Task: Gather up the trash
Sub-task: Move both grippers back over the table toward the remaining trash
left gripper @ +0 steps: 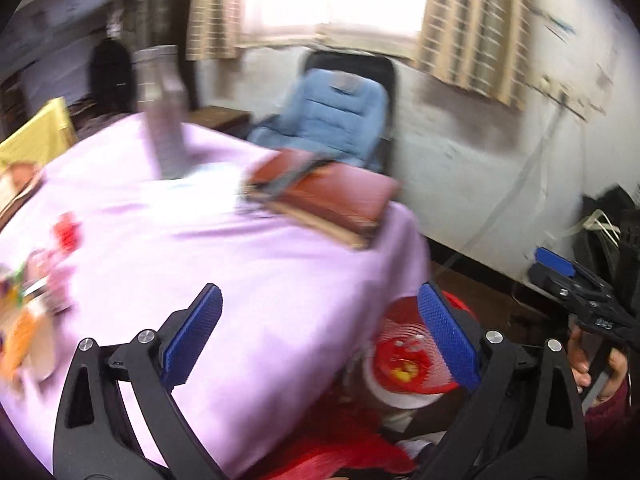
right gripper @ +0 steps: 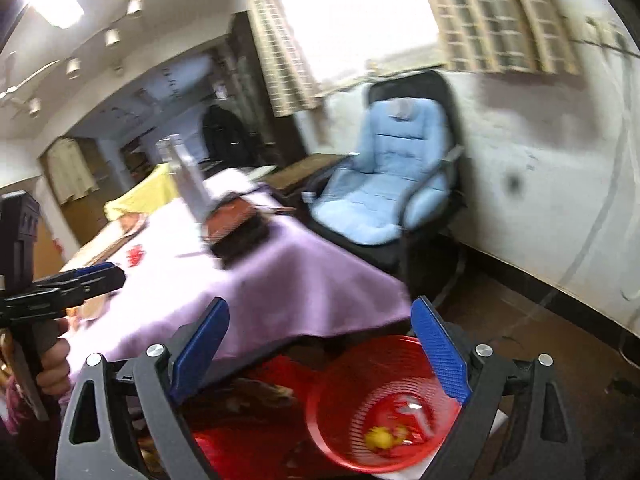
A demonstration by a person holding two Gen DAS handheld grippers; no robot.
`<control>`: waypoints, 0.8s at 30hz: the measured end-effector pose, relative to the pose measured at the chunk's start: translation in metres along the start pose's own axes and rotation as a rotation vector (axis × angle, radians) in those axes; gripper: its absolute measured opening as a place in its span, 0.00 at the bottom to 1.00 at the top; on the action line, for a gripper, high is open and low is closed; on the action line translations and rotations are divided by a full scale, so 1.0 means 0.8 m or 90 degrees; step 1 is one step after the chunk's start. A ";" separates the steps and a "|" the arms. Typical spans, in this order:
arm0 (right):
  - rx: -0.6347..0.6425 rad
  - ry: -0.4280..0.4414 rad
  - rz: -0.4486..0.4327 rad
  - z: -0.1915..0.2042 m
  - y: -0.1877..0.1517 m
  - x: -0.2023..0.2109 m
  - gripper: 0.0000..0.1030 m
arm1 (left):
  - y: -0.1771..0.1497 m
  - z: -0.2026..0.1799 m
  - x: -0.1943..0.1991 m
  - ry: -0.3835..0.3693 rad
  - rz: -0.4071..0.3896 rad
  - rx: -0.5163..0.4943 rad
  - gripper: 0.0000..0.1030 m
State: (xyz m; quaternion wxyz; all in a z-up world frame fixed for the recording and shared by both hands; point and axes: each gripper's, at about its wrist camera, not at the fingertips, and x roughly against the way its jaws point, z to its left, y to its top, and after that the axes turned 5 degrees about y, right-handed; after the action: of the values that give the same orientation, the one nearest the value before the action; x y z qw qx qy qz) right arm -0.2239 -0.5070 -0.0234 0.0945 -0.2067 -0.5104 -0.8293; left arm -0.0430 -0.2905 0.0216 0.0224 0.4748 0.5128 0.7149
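A red mesh waste basket [right gripper: 384, 408] stands on the floor by the table corner, with yellow and red scraps inside; it also shows in the left wrist view [left gripper: 404, 356]. My right gripper [right gripper: 324, 344] is open and empty, above the basket. My left gripper [left gripper: 320, 332] is open and empty over the table's near corner. Several blurred wrappers [left gripper: 32, 292] and a red scrap [left gripper: 68, 232] lie on the pink tablecloth [left gripper: 248, 280] at the left. The right gripper also shows at the right of the left wrist view [left gripper: 560, 268].
Brown books [left gripper: 328, 196] are stacked at the table's far corner beside a tall steel bottle [left gripper: 164, 112]. A blue cushioned chair [right gripper: 380, 184] stands past the table by the wall. Dark floor lies at the right.
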 end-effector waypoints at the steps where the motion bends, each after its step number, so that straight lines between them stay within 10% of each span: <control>1: 0.008 0.014 0.002 0.014 0.002 -0.005 0.89 | -0.003 0.015 0.009 0.014 -0.006 0.011 0.93; 15: 0.144 0.188 0.082 0.235 0.013 -0.095 0.94 | -0.125 0.323 0.111 0.281 0.029 0.280 0.93; 24: 0.186 0.224 0.136 0.310 0.012 -0.148 0.94 | -0.140 0.396 0.084 0.253 0.075 0.335 0.93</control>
State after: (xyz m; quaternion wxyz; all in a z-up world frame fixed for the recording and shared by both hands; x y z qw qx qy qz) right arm -0.0531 -0.2981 0.0302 0.2978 -0.0960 -0.5761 -0.7551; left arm 0.0919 0.0230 -0.0115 -0.2426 0.3447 0.6457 0.6368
